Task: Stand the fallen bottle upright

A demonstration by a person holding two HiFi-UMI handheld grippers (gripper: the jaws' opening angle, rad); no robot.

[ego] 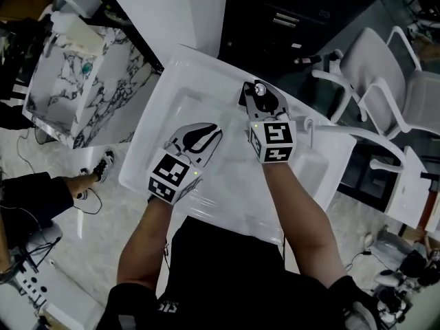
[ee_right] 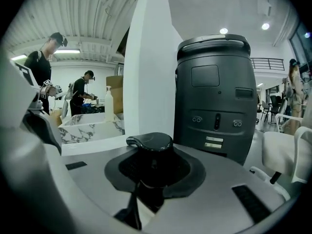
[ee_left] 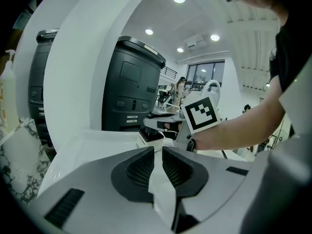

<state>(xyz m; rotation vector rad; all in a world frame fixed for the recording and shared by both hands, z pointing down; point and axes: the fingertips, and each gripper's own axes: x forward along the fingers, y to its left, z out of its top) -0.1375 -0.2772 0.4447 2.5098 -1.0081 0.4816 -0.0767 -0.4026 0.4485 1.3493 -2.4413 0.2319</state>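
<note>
No word, brand or number can be read. Only black-and-white square patterns are shown on the left marker cube (ego: 172,177) and the right marker cube (ego: 273,141); the print on the black shirt (ego: 227,267) is blurred.

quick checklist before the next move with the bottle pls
1. Grip: the right gripper has its fingers closed on the black pump head of the bottle: ok.
2. Bottle upright: cannot tell; its body is hidden below the fingers in every view.
3. Bottle base resting on the white table: cannot tell; the contact is not visible.
4. Left gripper empty: ok; only a narrow gap shows between its fingers, with nothing in it.
5. Left gripper apart from the bottle: ok; in the head view it sits beside the right gripper, not touching it.
</note>
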